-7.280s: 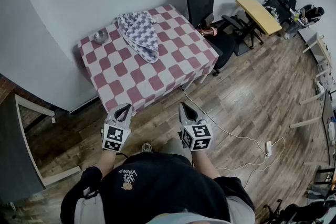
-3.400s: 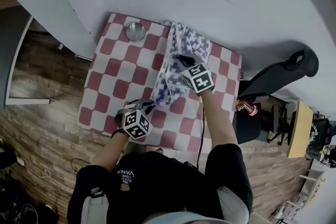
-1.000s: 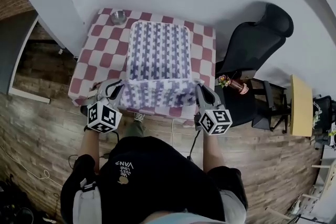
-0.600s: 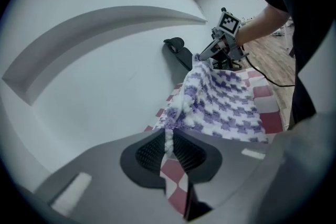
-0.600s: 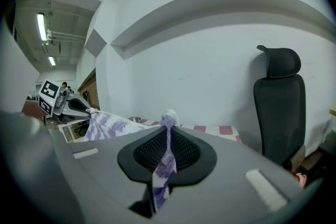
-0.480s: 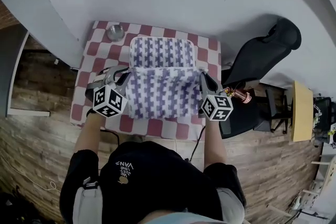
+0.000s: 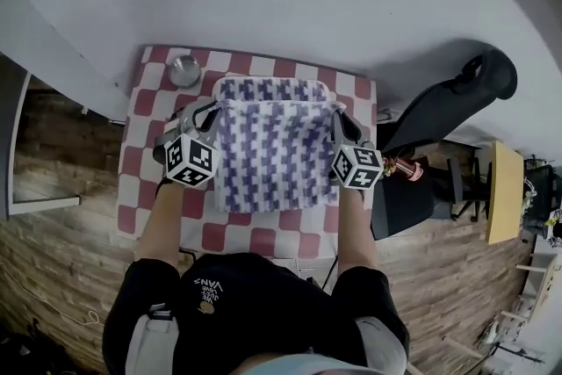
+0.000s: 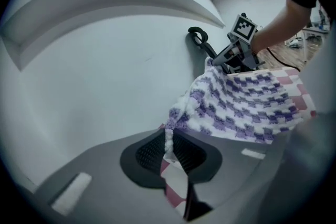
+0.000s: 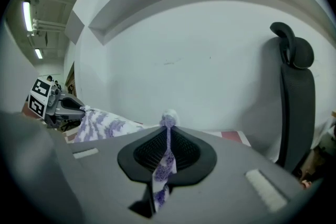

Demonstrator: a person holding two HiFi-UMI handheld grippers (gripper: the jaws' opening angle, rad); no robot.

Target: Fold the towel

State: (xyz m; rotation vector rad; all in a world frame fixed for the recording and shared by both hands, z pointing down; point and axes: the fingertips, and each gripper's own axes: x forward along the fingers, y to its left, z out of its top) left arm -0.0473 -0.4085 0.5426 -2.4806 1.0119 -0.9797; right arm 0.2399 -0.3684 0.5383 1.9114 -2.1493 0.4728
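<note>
The left gripper [image 8: 168, 139] has its jaws almost together, pinching one corner of the purple-and-white checked towel [image 7: 277, 155]. The right gripper [image 9: 168, 136] pinches the other corner the same way. Between them the held edge spans a doubled towel on the red-checked table [image 7: 139, 189].

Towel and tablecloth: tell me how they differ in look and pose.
The towel has a small purple-and-white pattern; the tablecloth has large red-and-white squares. The towel is doubled over, with two corners pinched in the left gripper and the right gripper; the tablecloth lies flat, unheld. The towel covers only the middle; the tablecloth spans the whole tabletop. Both are checked fabrics.
</note>
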